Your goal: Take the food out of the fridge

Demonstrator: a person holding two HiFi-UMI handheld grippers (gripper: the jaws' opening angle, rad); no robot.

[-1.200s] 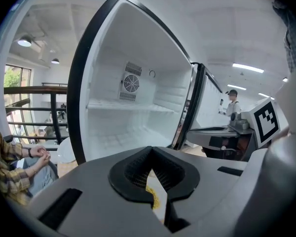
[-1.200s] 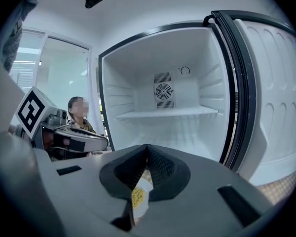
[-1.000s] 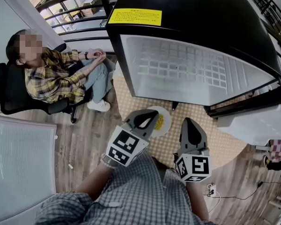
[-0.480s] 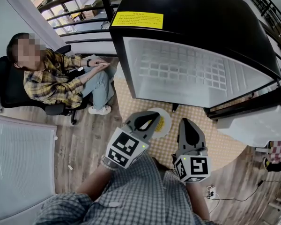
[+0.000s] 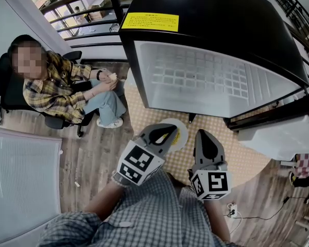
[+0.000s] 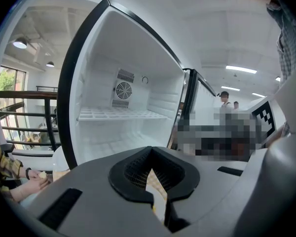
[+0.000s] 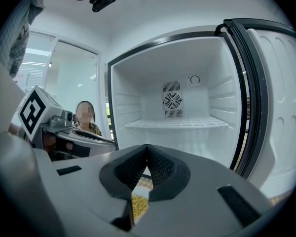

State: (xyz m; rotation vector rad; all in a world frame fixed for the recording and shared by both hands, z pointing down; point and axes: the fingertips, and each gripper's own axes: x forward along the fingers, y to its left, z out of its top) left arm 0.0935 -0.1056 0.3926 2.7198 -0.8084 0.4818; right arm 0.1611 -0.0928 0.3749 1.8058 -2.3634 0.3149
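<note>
1 fridge (image 5: 216,30), 1 wire shelf (image 7: 177,124), 1 plate (image 5: 182,125) of yellow food (image 5: 176,134), 1 seated person (image 5: 56,86), 1 chair (image 5: 10,94), 2 grippers: left hand-held gripper (image 5: 171,129), right hand-held gripper (image 5: 201,134)

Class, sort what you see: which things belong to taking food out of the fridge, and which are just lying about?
Job: open fridge, its shelf bare; plate of yellow food on the mat in front; left gripper and right gripper, both shut.
Lying about: seated person, office chair, cable on the floor.
</note>
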